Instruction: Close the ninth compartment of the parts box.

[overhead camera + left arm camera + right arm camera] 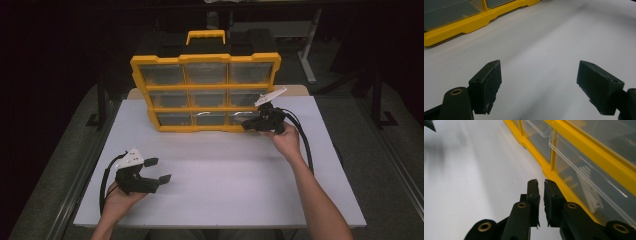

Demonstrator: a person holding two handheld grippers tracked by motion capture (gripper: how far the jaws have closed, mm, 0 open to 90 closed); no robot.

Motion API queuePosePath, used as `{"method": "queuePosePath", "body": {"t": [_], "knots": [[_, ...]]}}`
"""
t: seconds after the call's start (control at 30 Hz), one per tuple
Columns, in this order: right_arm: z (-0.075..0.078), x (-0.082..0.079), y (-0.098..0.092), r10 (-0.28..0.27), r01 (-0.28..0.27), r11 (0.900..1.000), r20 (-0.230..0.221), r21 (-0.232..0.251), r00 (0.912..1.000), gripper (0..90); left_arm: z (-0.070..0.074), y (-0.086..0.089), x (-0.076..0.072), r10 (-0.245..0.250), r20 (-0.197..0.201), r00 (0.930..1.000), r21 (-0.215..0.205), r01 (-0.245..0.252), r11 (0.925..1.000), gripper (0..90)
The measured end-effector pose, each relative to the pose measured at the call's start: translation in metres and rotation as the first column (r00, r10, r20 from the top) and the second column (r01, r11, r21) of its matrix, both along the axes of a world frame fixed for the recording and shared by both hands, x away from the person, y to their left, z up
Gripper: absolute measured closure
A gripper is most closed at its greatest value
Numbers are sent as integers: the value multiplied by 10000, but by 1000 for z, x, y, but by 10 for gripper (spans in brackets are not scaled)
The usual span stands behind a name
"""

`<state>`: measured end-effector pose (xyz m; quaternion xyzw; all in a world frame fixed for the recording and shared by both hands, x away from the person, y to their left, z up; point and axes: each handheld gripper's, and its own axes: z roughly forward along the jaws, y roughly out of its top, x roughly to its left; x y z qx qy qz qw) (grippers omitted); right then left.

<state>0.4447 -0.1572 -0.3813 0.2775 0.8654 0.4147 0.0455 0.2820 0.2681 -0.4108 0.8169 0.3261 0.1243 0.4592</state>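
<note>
Yellow drawer cabinet (206, 92) upright on table (225, 175); bottom-right clear drawer (584, 182) holds a pale strip.

Yellow-framed organizer (205, 59) with 9 clear, perhaps greyish drawers; white table (220, 175); black claws.

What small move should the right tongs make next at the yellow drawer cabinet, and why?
Probably open a little wider and move onto a clear drawer lip. The right tongs stand nearly closed with nothing between the jaws, beside the bottom right clear plastic drawer of the yellow plastic drawer cabinet.
</note>
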Motion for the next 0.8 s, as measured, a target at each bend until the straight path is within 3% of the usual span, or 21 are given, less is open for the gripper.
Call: {"method": "queuePosePath", "body": {"t": [0.13, 0.2, 0.27, 0.37, 0.47, 0.7, 0.8], "knots": [[0, -4, -1, -32, 33, 9999, -75, 142, 10000, 747, -2, 1, 1, 23, -46, 10000, -5, -23, 10000, 199], [0, -5, -2, 35, -32, 9995, -79, 304, 10000, 659, -2, 2, 1, 63, -54, 10000, -61, -63, 10000, 199], [-2, -7, -2, 276, -249, 9970, -363, 734, 9990, 622, -2, 1, 1, 68, -63, 10000, -47, -68, 10000, 199], [-4, -12, -3, 232, -205, 9954, -280, 932, 9993, 510, -2, 1, 1, 20, -72, 10000, -8, -20, 10000, 199], [-5, -16, -4, 201, -160, 9959, -454, 894, 9988, 440, -2, 1, 1, 8, -87, 10000, 33, -8, 10000, 198], [-6, -22, -9, -69, 107, 9955, -409, 940, 9991, 349, 0, 3, 1, 40, -17, 10000, 108, -40, 9999, 198], [-6, -24, -11, -172, 206, 9955, -377, 923, 9991, 313, 0, 3, 0, 148, -100, 9998, -49, -149, 9999, 198]]}}
